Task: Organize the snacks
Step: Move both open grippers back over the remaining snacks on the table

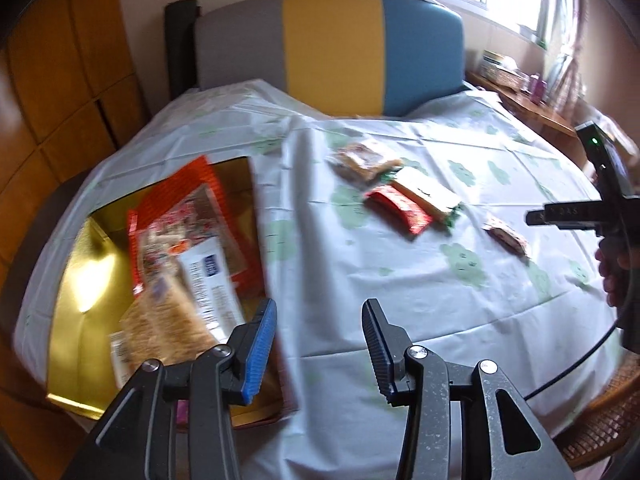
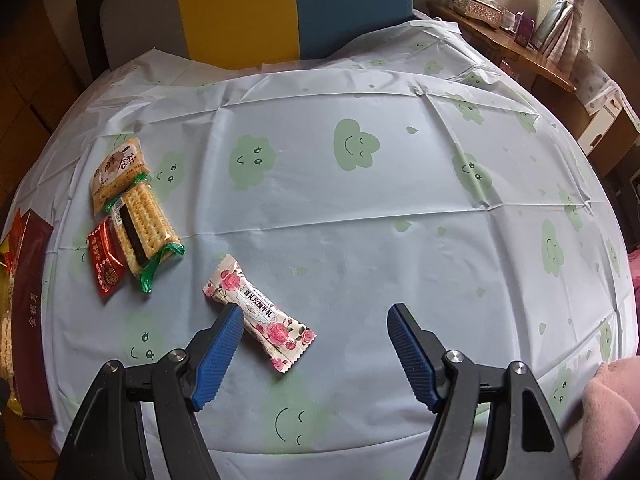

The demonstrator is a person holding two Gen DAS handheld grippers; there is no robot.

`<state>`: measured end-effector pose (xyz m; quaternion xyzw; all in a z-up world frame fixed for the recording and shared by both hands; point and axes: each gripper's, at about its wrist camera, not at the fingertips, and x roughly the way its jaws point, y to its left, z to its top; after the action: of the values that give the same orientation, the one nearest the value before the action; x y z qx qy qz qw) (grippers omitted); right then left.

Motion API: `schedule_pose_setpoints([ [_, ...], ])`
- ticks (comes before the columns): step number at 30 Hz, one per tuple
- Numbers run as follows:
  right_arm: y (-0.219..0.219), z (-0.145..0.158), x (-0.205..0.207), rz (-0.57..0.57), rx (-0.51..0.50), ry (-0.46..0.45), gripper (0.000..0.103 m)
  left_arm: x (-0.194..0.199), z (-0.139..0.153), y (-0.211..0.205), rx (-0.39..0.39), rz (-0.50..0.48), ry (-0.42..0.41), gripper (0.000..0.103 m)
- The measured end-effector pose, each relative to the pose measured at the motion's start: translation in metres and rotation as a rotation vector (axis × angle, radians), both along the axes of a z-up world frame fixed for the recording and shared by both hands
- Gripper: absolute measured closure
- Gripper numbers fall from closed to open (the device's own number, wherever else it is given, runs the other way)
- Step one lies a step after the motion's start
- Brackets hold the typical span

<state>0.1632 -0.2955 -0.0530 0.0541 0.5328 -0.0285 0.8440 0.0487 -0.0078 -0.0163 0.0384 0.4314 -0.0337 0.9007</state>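
Note:
A rose-patterned candy packet (image 2: 260,312) lies on the tablecloth. My right gripper (image 2: 315,310) hangs open above it; its left finger (image 2: 220,344) is over the packet's near side and the pads are not pressing on it. Further left lie a green-ended cracker pack (image 2: 144,224), a small red packet (image 2: 106,262) and a tan biscuit packet (image 2: 118,174). My left gripper (image 1: 319,308) is open and empty, over the right rim of a gold-lined box (image 1: 80,292). The box holds a red snack bag (image 1: 184,216) and a cracker pack (image 1: 168,320).
A pale cloth with green clouds (image 2: 360,208) covers the round table. A grey, yellow and blue chair back (image 1: 332,48) stands behind it. A wooden shelf with a tissue box (image 2: 476,0) is at the far right. A hand (image 1: 612,276) shows at the right edge.

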Motion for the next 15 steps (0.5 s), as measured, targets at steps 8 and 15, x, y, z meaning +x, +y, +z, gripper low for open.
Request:
schedule_pose_setpoints([
  [8, 0.001, 0.004, -0.001, 0.003, 0.013, -0.013, 0.027, 0.004, -0.021, -0.031, -0.02, -0.047, 0.073, 0.058],
  [15, 0.002, 0.002, -0.001, 0.004, 0.006, -0.001, 0.027, 0.027, -0.03, -0.033, -0.071, 0.005, 0.145, 0.058],
])
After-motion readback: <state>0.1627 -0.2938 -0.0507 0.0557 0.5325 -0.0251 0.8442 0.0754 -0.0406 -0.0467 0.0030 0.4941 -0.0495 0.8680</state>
